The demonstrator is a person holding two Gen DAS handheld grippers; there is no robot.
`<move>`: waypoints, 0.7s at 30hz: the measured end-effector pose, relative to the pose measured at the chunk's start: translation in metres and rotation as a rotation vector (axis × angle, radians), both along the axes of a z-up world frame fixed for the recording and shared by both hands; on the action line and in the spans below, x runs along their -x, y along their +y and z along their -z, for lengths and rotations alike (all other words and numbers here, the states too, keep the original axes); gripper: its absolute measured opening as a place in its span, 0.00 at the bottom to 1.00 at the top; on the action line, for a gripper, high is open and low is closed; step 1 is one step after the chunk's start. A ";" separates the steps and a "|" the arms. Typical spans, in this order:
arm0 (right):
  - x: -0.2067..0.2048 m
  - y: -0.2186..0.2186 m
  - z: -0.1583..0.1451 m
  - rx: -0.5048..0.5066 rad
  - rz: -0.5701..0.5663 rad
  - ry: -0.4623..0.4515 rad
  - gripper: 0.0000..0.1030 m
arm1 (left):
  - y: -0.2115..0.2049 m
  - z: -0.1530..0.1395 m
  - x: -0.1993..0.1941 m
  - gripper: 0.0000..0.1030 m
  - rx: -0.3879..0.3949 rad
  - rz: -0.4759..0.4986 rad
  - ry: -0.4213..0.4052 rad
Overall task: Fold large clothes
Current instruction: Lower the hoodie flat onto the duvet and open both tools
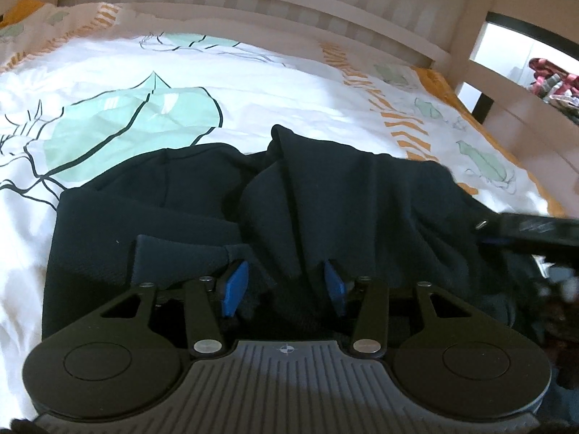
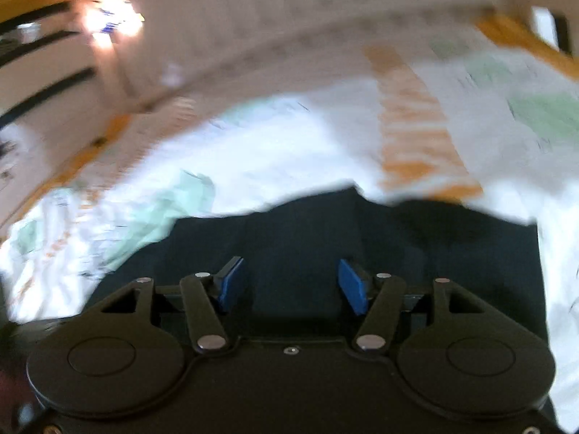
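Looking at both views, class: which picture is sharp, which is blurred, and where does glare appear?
Left wrist view: sharp; the dark garment and leaf-print bedsheet show crisp edges, bent by the fisheye. Right wrist view: motion-blurred; the bedsheet smears, with a glaring light at upper left, though the right gripper stays sharp.

You had a white bedsheet (image 1: 275, 83) spread out before you — printed with pale green leaves (image 1: 137, 126) outlined in black and bands of orange dashes (image 1: 401, 115). A pale slatted bed rail (image 1: 235, 7) ran behind it, and a heap of reddish patterned cloth (image 1: 553, 79) lay beyond the right-hand post.
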State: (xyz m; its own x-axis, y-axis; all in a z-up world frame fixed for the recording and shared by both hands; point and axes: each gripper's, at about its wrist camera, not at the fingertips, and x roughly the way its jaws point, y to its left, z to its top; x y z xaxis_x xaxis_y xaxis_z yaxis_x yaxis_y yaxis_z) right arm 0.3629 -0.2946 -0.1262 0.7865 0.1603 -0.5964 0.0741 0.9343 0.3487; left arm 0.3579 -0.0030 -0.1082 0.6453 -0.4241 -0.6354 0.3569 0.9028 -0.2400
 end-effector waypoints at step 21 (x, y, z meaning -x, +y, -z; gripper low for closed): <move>0.152 -0.029 -0.052 -0.035 0.023 -0.039 0.93 | 0.063 -0.075 0.120 1.00 -0.012 0.022 -0.064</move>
State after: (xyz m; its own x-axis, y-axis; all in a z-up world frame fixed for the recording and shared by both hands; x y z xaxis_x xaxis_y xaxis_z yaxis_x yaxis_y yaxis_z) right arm 0.2110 -0.3240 -0.0744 0.8126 0.1620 -0.5599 0.0815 0.9196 0.3843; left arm 0.2381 0.0603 -0.0334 0.6755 -0.4312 -0.5981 0.3908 0.8973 -0.2055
